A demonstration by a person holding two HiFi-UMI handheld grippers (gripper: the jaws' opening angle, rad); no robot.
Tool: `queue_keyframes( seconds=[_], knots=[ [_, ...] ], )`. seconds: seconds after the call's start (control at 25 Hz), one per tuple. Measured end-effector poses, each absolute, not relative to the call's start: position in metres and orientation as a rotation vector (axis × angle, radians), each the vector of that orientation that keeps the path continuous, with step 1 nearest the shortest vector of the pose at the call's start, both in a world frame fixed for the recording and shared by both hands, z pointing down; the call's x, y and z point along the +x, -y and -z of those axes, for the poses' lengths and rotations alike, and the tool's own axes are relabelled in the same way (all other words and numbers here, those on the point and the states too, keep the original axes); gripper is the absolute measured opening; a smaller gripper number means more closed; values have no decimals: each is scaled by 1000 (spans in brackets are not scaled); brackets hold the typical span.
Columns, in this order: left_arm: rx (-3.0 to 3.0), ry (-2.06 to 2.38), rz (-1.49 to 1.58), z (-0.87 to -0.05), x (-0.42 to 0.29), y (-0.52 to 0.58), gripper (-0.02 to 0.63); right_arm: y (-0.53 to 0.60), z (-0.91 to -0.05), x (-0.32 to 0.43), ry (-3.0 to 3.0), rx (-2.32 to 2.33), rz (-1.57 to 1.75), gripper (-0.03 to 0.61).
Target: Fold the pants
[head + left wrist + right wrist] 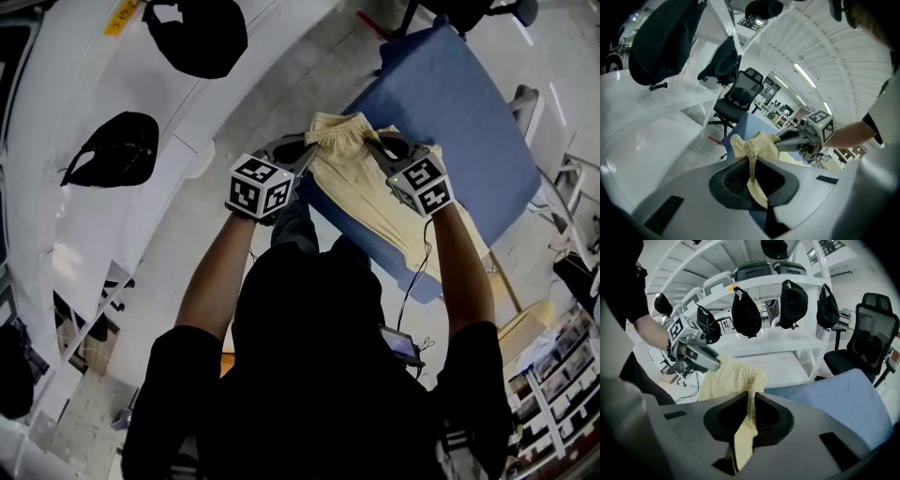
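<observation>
Overhead, in the head view, a blue bench [450,103] stretches away beyond the fingers, and white shelving [56,187] with black bags [117,150] stands off to the left of them. Nothing lies between the fingers and the cloth. The left gripper [305,142] and the right gripper [377,142] each pinch one end of the waistband of the pale yellow pants [361,187]. The waistband spans the gap between the two sets of fingers. From there the legs trail back beneath the right gripper, towards the person, lengthwise along the bench.

Next, in the left gripper view, the left gripper [751,161] has its fingers pressed together on a fold of the pants [754,143], with a strip of cloth hanging out behind them. Just past the fingers the right gripper [780,139] bites the same waistband. An office chair [740,96] stands farther out, beyond the bench [745,124].

Lastly, in the right gripper view, the right gripper [752,399] has its fingers clamped on the pants [731,376], and a tail of fabric droops behind them. The left gripper [715,363] grips the cloth up and to the left. Black bags [746,310] hang from the shelving [778,287] beyond, with the bench [834,394] to the right of the fingers.
</observation>
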State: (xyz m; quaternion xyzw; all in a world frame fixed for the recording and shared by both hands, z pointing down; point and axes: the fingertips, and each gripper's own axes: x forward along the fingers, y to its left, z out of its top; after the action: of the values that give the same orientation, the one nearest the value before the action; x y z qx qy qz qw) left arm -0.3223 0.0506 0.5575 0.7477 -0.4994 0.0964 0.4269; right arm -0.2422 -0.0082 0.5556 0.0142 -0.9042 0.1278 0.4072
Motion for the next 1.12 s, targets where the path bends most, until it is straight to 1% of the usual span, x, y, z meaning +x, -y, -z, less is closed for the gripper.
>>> queue_keyframes(
  seconds=[0.24,0.36,0.56,0.72,0.88,1.12],
  knots=[
    [1888,1514,-247,-509,-280,-78,41,5,-534,-220,2389,-76,-227,29],
    [1925,1601,-321,-486,-235,-98,41,-4,-519,-192,2428,-137,-163,31],
    [1945,1657,-370,-463,-146,-114,42,-15,-500,-124,2445,-205,-86,31],
    [2012,1621,-524,-469,-66,-119,43,-21,-504,-58,2425,-175,-58,32],
    [2126,1480,-638,-487,11,-125,43,-25,-520,3,2372,-123,-53,35],
    [2169,1290,-801,-529,83,-133,43,-27,-548,80,2290,-20,-111,38]
  ],
)
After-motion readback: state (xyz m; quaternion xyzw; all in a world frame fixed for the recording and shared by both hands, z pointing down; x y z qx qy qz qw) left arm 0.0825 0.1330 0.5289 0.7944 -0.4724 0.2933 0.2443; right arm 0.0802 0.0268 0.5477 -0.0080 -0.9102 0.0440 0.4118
